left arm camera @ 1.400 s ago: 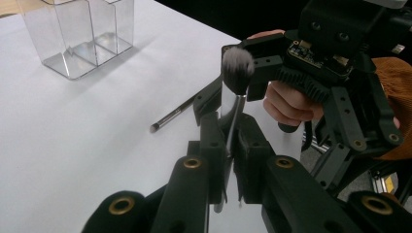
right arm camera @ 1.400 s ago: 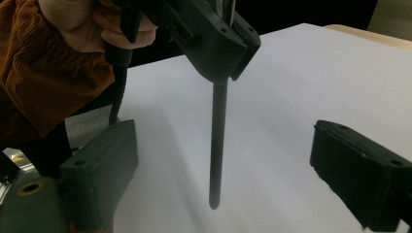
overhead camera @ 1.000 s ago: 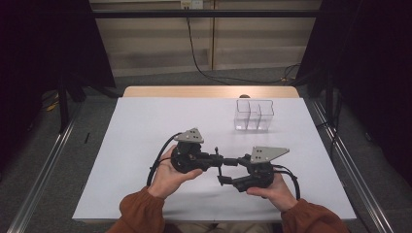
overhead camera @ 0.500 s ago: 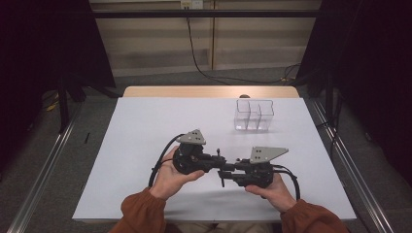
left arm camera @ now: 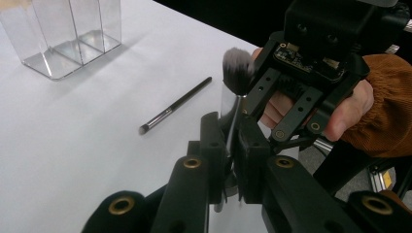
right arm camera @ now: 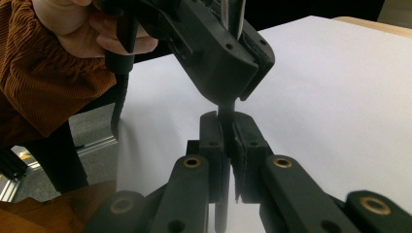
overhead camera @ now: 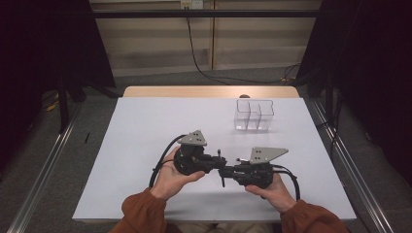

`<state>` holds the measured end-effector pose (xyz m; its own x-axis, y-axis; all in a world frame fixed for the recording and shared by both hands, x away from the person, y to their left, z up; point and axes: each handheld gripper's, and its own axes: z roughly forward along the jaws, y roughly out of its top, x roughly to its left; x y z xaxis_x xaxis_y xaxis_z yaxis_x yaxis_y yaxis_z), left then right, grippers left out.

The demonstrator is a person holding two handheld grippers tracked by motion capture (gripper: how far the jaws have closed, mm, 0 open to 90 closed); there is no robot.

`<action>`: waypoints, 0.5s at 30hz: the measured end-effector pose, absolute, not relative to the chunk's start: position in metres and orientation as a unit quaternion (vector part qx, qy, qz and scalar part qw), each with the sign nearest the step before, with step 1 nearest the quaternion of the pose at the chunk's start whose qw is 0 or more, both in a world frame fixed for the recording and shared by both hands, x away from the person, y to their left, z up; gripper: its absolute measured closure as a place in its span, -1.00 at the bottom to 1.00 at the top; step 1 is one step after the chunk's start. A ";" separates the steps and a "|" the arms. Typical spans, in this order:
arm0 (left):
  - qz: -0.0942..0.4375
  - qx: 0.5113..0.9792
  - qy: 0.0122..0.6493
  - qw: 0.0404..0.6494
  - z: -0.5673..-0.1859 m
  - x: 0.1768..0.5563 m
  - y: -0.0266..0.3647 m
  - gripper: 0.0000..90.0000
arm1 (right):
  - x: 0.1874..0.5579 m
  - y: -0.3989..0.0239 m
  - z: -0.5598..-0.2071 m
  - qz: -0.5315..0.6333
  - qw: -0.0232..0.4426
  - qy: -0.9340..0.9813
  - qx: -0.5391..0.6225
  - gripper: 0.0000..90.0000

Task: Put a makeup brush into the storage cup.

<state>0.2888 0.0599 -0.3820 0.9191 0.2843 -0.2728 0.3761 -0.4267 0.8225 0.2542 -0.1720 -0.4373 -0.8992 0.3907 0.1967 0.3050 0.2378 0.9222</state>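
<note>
two grippers clamp one makeup brush (left arm camera: 236,82) above the desk (overhead camera: 145,136): left gripper (left arm camera: 228,145) and right gripper (right arm camera: 227,145) jaws closed on its handle (right just closing). hand-over step; next, release left and carry to the clear organizer (overhead camera: 254,115).

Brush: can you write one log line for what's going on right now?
left gripper: shut on brush | right gripper: jaws just closed on brush too | thin brush: on table | clear organizer: untouched
</note>
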 end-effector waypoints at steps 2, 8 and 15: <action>-0.045 0.841 0.194 0.503 -0.383 0.289 0.060 0.86 | 0.254 -0.172 -0.437 0.577 0.038 0.785 0.223 0.86; -0.046 0.834 0.195 0.514 -0.387 0.289 0.062 0.85 | 0.254 -0.173 -0.438 0.575 0.039 0.786 0.225 0.87; -0.030 0.828 0.205 0.520 -0.387 0.287 0.063 0.63 | 0.255 -0.175 -0.437 0.578 0.043 0.782 0.229 0.87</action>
